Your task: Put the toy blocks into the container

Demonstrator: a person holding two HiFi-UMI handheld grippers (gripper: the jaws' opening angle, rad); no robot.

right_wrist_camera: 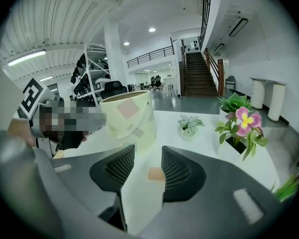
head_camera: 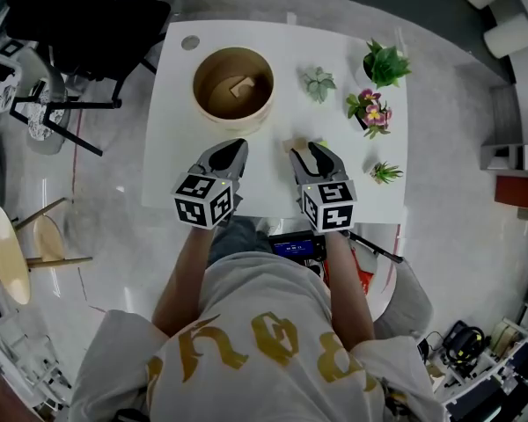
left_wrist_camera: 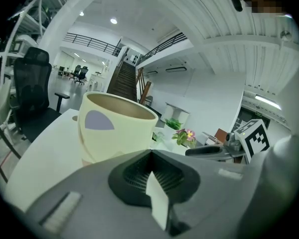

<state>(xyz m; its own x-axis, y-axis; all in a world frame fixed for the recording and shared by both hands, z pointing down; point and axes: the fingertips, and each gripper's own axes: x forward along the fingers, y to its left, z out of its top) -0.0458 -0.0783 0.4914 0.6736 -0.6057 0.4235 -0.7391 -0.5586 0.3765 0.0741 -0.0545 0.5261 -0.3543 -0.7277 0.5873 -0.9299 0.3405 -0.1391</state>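
A round cream container (head_camera: 233, 83) stands on the white table (head_camera: 176, 148), and one tan block (head_camera: 240, 86) lies inside it. My left gripper (head_camera: 237, 143) hovers just in front of the container (left_wrist_camera: 117, 128); in the left gripper view its jaws (left_wrist_camera: 150, 156) meet, shut with nothing in them. My right gripper (head_camera: 304, 147) is to the right of it, open. A small tan block (right_wrist_camera: 156, 174) lies flat on the table between its jaws (right_wrist_camera: 148, 156), close to the right pad, not pressed. That block (head_camera: 289, 143) shows at the right gripper's tip.
Potted plants stand on the right part of the table: a pale succulent (head_camera: 318, 83), a green plant (head_camera: 385, 63), a pink-flowered one (head_camera: 370, 110) and a small one (head_camera: 385, 172) near the front edge. A black chair (head_camera: 79, 25) stands off the table's left.
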